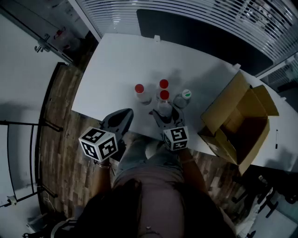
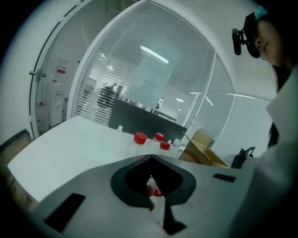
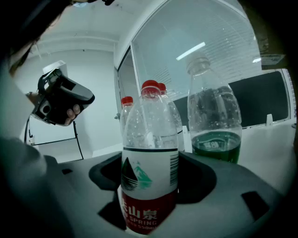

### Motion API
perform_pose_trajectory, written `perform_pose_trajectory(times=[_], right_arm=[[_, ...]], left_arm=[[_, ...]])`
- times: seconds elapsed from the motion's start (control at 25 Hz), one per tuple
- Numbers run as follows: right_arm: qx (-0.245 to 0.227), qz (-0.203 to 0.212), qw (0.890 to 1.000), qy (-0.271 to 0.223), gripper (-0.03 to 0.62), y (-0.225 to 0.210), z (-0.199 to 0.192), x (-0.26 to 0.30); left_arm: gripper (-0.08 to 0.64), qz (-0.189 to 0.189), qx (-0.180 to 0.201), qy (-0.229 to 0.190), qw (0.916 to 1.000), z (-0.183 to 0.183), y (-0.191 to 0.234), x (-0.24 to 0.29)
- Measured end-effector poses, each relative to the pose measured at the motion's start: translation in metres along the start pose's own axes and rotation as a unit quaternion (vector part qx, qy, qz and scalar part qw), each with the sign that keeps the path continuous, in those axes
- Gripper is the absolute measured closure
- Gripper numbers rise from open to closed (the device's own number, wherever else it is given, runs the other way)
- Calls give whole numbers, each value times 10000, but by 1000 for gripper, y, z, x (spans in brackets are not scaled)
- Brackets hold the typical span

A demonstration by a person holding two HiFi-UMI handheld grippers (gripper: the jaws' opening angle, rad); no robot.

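Four plastic bottles stand together on the white table (image 1: pixel 109 69). My right gripper (image 1: pixel 161 115) (image 3: pixel 149 186) is shut on the nearest one, a red-capped water bottle (image 1: pixel 164 96) (image 3: pixel 150 153) with a red and white label, upright between the jaws. Just right of it stands a bottle with a green label (image 1: pixel 185 95) (image 3: pixel 214 125). Two more red-capped bottles (image 1: pixel 139 90) (image 2: pixel 139 138) stand behind and to the left. My left gripper (image 1: pixel 122 116) (image 2: pixel 150 159) hovers at the table's near edge, shut and holding nothing, a short way short of the bottles.
An open cardboard box (image 1: pixel 240 122) (image 2: pixel 203 148) sits at the table's right end, close to the bottles. Wood floor (image 1: pixel 60 121) lies left of the table. A glass wall with blinds (image 1: pixel 195 14) runs behind it.
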State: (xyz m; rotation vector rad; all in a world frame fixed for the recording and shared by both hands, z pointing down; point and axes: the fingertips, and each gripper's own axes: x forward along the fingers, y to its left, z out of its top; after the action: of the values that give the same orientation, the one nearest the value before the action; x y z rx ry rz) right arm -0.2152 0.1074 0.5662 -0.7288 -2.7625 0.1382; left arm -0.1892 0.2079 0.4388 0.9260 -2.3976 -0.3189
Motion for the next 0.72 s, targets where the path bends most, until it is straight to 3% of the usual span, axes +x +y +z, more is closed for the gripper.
perform_pose_trajectory(times=[0.72], right_arm=[[-456,-680,9953,-524,270,3,6,-13]], left_arm=[[554,-604,271,388,9970,-1,0,18]])
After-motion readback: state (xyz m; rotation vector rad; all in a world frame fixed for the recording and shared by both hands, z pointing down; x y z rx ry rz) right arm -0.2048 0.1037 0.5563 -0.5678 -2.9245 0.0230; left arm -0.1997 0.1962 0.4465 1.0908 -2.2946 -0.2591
